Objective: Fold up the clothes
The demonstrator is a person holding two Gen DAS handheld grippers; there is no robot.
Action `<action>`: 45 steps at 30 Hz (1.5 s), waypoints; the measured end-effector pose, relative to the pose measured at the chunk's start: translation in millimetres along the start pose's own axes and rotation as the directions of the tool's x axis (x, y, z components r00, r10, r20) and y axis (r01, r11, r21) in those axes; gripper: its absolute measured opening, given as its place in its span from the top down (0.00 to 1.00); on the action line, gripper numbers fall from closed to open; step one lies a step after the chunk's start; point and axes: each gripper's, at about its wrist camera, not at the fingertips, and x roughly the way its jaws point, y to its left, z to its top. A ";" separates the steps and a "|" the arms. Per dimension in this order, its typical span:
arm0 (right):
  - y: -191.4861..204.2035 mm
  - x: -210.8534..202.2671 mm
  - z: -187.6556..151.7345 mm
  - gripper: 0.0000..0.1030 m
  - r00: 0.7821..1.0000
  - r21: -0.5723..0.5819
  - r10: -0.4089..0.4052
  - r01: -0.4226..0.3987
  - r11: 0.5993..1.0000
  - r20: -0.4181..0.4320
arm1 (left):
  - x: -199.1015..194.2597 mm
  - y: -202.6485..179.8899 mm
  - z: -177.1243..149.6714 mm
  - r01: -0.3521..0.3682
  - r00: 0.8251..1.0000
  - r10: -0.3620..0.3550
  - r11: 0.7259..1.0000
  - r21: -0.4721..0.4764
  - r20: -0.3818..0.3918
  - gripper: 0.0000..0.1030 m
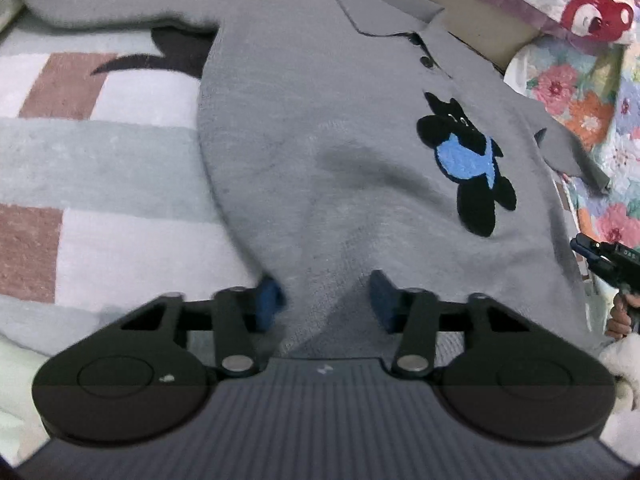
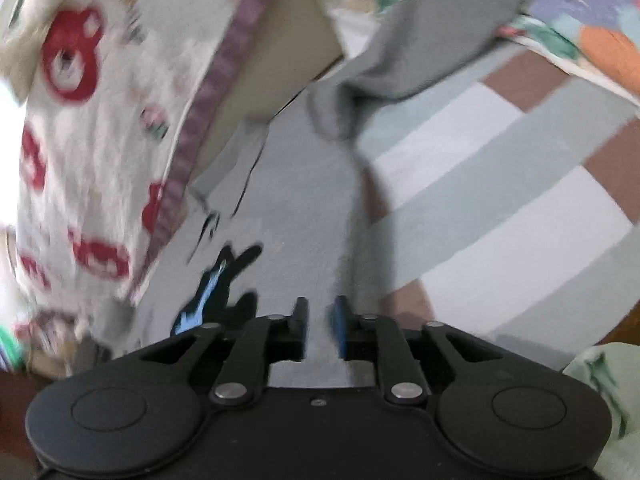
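A grey polo sweater (image 1: 320,152) with a black-and-blue bear patch (image 1: 468,160) lies spread on a striped blanket (image 1: 100,152). My left gripper (image 1: 326,300) is open at the sweater's near hem, its blue pads on either side of a raised fold of the cloth. My right gripper (image 2: 320,328) is part-open over the sweater's (image 2: 304,200) other side, with grey cloth between its pads; whether it grips is unclear. The right gripper also shows at the left wrist view's right edge (image 1: 600,256). The right wrist view is blurred.
A white quilt with red bear prints (image 2: 88,140) and a flowered cover (image 1: 580,92) lie beside the sweater. A sleeve (image 2: 420,48) trails onto the striped blanket (image 2: 520,184). A pale green cloth (image 2: 600,392) sits at the near right.
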 end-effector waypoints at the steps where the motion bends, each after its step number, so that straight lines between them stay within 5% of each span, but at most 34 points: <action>1: 4.1 1.0 -1.2 0.69 1.000 -0.039 -0.022 0.021 0.999 -0.010 | -2.8 1.9 -0.7 -0.005 1.000 0.005 1.000 -0.017 0.012 0.75; 5: 0.0 -1.0 -2.9 0.57 0.997 -0.058 -0.076 0.075 0.995 -0.011 | -10.8 11.7 -3.6 -0.019 0.998 0.023 0.997 -0.077 0.050 0.75; 10: -5.2 -10.2 -3.4 0.56 0.985 -0.069 -0.170 0.171 0.983 0.015 | -11.1 9.9 -2.9 -0.020 0.998 0.023 0.998 -0.064 0.054 0.53; 14: -24.0 -3.4 -5.7 0.41 0.992 0.031 -0.082 0.085 0.996 -0.092 | -14.7 6.2 -1.5 0.004 0.998 -0.001 0.999 -0.049 0.069 0.06; 15: -28.0 0.4 -8.6 0.39 0.992 0.057 -0.035 0.043 0.997 -0.118 | -15.5 5.3 -1.2 0.010 0.997 -0.007 0.999 -0.045 0.073 0.02; 17: -33.9 7.5 -12.9 0.38 0.987 0.099 0.050 -0.034 0.994 -0.154 | -17.3 3.5 -0.5 0.022 0.997 -0.019 0.999 -0.037 0.080 0.09; 18: -34.8 10.8 -13.8 0.41 0.984 0.109 0.083 -0.066 0.992 -0.159 | -18.2 2.5 -0.1 0.028 0.996 -0.026 0.999 -0.034 0.084 0.53; 19: -35.4 10.0 -13.9 0.73 0.983 0.106 0.088 -0.072 0.992 -0.159 | -19.1 1.6 0.2 0.034 0.996 -0.032 0.999 -0.030 0.088 0.79; 20: -35.7 7.5 -13.6 0.90 0.984 0.098 0.081 -0.066 0.993 -0.157 | -20.0 0.7 0.6 0.040 0.995 -0.038 0.999 -0.026 0.091 0.93; 22: -36.3 2.5 -13.2 0.91 0.986 0.081 0.066 -0.054 0.995 -0.152 | -32.4 2.4 -0.7 0.068 0.989 -0.063 0.997 -0.037 0.131 0.93; 26: -37.6 -7.6 -12.2 0.91 0.989 0.047 0.036 -0.030 0.998 -0.142 | -88.3 26.6 -23.5 0.175 0.950 -0.126 0.973 -0.153 0.287 0.93; 30: -38.9 -17.6 -11.3 0.91 0.991 0.013 0.007 -0.005 1.000 -0.131 | -55.3 40.5 -35.9 0.041 0.992 -0.013 0.973 -0.229 0.126 0.96; 34: -40.1 -27.6 -10.3 0.91 0.993 -0.021 -0.023 0.020 1.000 -0.119 | -43.1 30.3 -33.1 -0.037 0.996 0.052 0.982 -0.187 0.073 0.95; 37: -38.8 -32.7 -10.4 0.87 0.993 -0.024 -0.021 0.018 1.000 -0.112 | -44.3 34.2 -33.1 -0.025 0.997 0.039 0.978 -0.207 0.063 0.85; 42: -52.1 -45.3 -12.1 0.82 0.995 0.089 0.062 -0.055 0.995 -0.084 | -39.7 29.9 -32.7 0.079 0.995 -0.065 0.973 -0.216 0.072 0.41; 45: -53.1 -47.6 -15.4 0.63 0.991 0.122 0.107 -0.097 0.988 -0.082 | -26.1 16.7 -32.2 0.029 0.999 -0.026 0.987 -0.156 0.019 0.32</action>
